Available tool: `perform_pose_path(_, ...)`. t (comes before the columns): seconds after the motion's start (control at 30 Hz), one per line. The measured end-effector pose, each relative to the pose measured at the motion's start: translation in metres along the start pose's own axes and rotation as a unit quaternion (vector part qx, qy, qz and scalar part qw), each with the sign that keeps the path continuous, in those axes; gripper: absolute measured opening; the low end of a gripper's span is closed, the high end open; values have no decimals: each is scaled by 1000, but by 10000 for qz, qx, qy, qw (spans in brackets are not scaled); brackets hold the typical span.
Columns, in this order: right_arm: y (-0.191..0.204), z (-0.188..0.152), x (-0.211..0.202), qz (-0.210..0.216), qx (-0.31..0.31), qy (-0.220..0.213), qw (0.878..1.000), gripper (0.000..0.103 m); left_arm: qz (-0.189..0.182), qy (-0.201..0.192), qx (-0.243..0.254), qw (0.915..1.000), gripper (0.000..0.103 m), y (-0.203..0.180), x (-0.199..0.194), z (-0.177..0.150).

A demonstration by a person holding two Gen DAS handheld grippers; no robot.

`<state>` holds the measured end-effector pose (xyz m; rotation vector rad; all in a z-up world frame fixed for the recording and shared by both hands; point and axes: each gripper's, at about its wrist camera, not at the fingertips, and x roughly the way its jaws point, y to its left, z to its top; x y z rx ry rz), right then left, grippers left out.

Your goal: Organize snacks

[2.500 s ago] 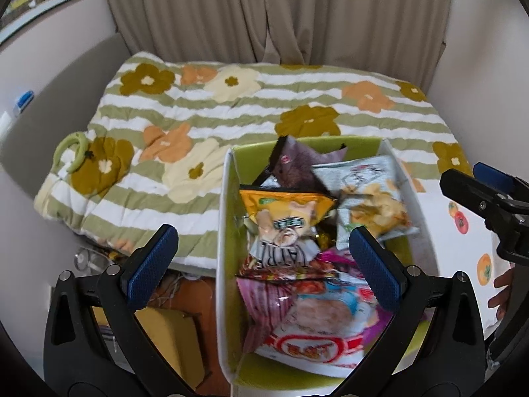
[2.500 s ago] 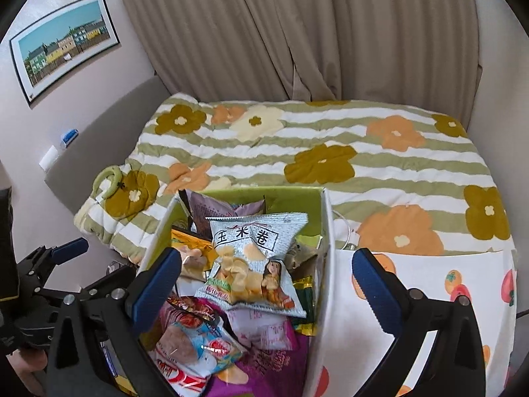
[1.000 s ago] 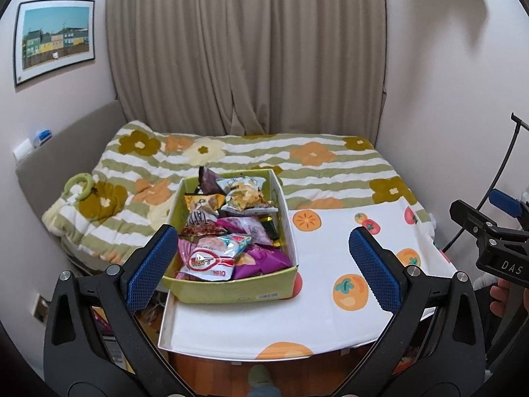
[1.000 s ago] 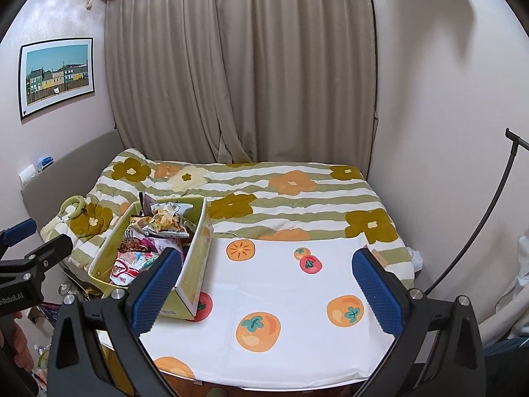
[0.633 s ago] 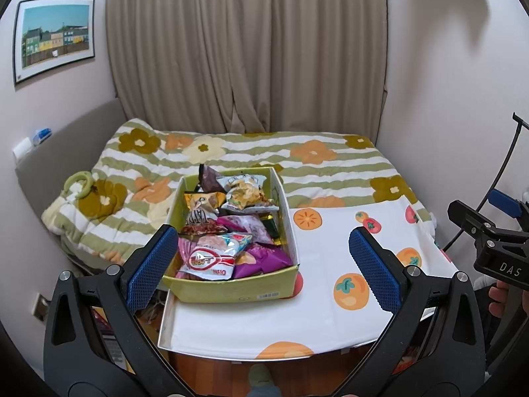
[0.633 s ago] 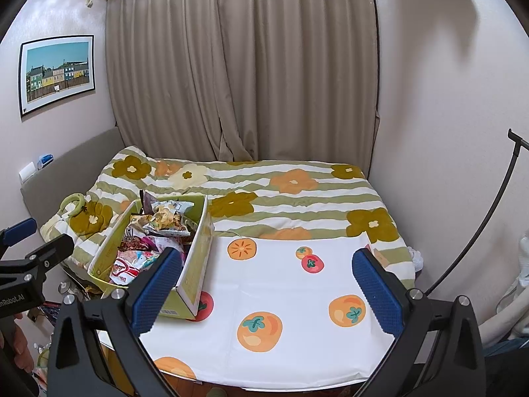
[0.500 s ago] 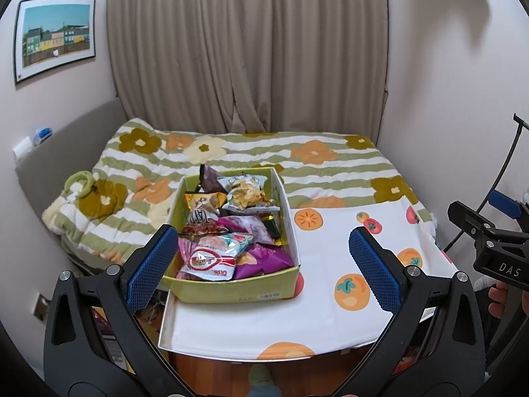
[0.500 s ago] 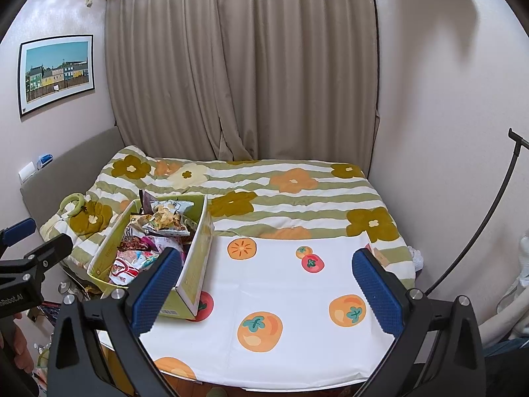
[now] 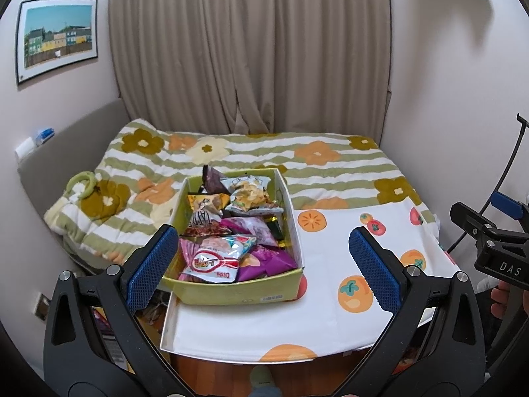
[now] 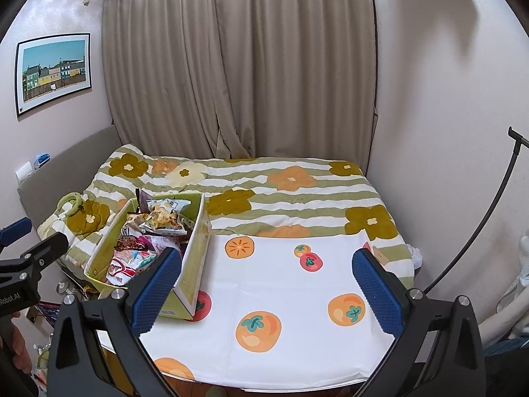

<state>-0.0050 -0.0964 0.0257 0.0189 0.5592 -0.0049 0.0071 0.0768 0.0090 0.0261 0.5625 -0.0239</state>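
A yellow-green box (image 9: 231,292) stands on the left of a table with a white, orange-fruit cloth (image 9: 330,307). It is heaped with several snack bags, among them a red-and-white bag (image 9: 215,261) in front and a chip bag (image 9: 248,195) at the back. The box also shows in the right wrist view (image 10: 195,258). My left gripper (image 9: 264,264) is open and empty, held back from the table in front of the box. My right gripper (image 10: 267,278) is open and empty, above the bare cloth (image 10: 281,297) to the right of the box.
A bed with a striped flower quilt (image 9: 297,162) lies behind the table, with a green ring (image 9: 82,182) at its left. Curtains (image 10: 238,66) hang at the back. A thin black stand (image 10: 479,215) leans at the right wall.
Both grippers have drawn well back and up from just above the box to a far view of the whole table. In the last half second nothing has moved.
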Motion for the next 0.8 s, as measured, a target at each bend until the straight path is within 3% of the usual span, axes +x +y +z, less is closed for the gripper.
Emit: perform_pose_path(0.8,3,-2,9,65,32,146,9999,103,-81,302,-133,9994,102,1,15,-11)
